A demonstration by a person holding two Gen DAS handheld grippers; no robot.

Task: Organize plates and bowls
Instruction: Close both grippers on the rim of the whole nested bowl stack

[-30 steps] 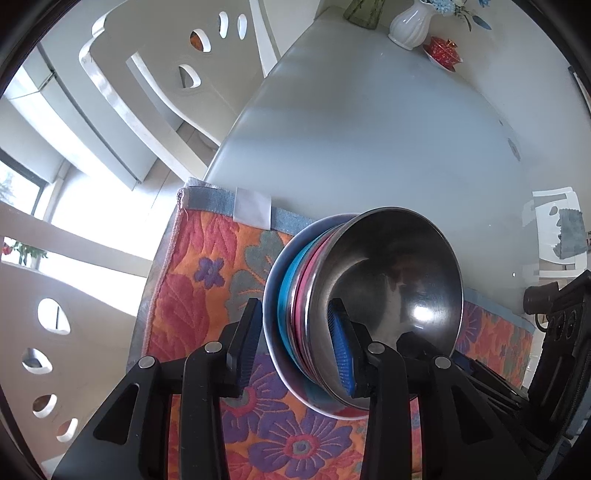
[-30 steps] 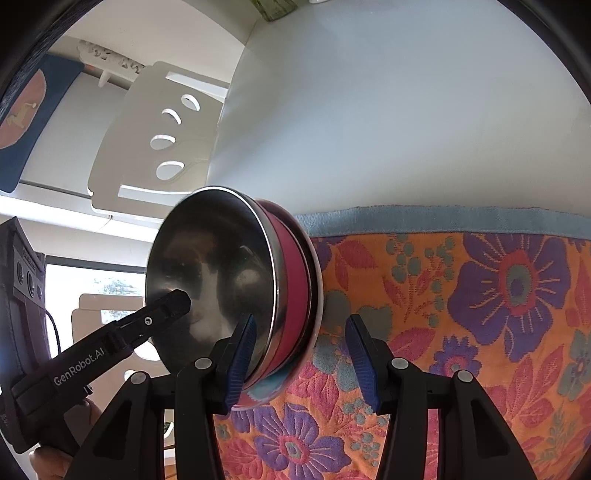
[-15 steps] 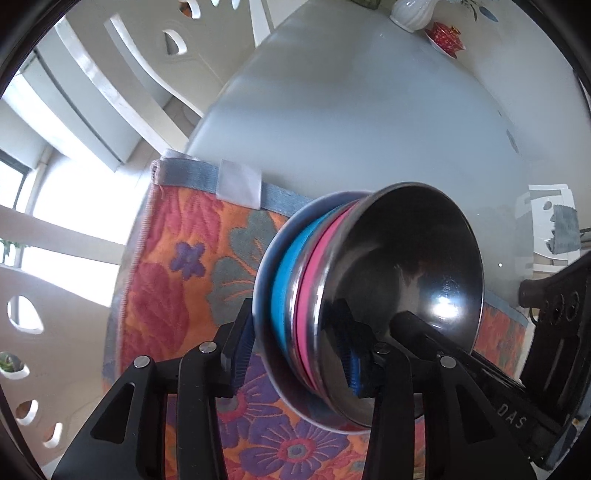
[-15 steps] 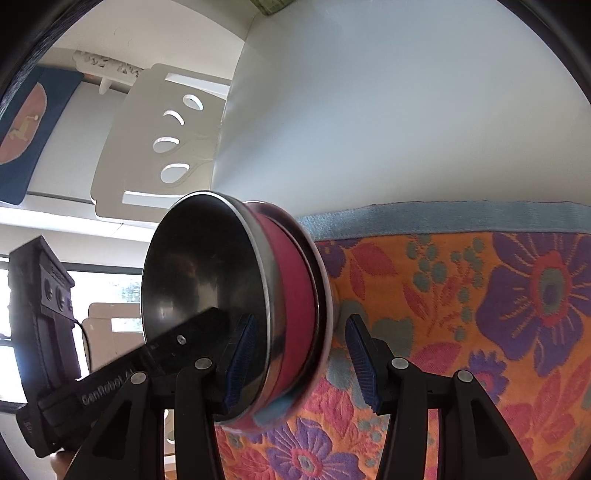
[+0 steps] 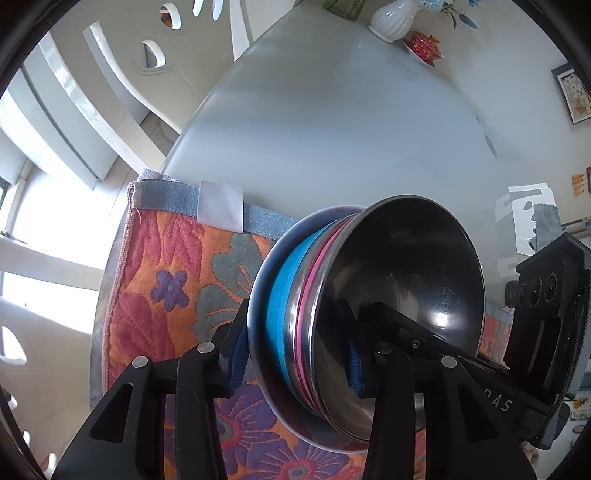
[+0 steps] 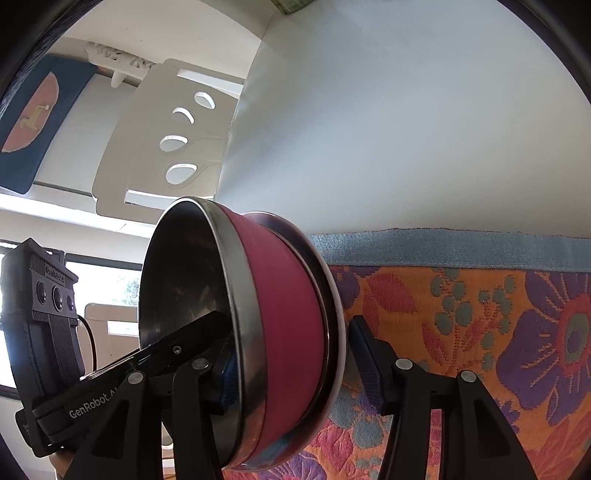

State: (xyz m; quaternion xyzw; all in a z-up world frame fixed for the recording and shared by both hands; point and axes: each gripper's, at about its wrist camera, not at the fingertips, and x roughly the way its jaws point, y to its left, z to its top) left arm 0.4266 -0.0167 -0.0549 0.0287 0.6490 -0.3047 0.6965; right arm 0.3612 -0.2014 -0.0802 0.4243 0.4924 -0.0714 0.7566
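Note:
A nested stack rests tilted over the floral placemat (image 5: 166,277): a steel plate (image 5: 258,332) outermost, then a blue bowl (image 5: 280,295), a pink bowl (image 6: 288,314) and a steel bowl (image 5: 406,266) innermost. My left gripper (image 5: 293,343) is shut on the stack's rim, one pad under the plate and one inside the steel bowl. My right gripper (image 6: 295,354) straddles the opposite rim. Its jaws are opening: one finger lies inside the steel bowl (image 6: 177,277), and the outer pad stands just off the plate (image 6: 332,295). I cannot tell whether the stack touches the mat.
The placemat (image 6: 480,332) lies at the near edge of a grey table (image 5: 332,129). A white vase (image 5: 391,18) and a small red dish (image 5: 423,46) stand at the far end. White chairs (image 5: 122,92) (image 6: 166,129) flank the table.
The stack fills more of both views and both grippers sit a little lower. Each gripper's inner finger reaches deeper into the steel bowl.

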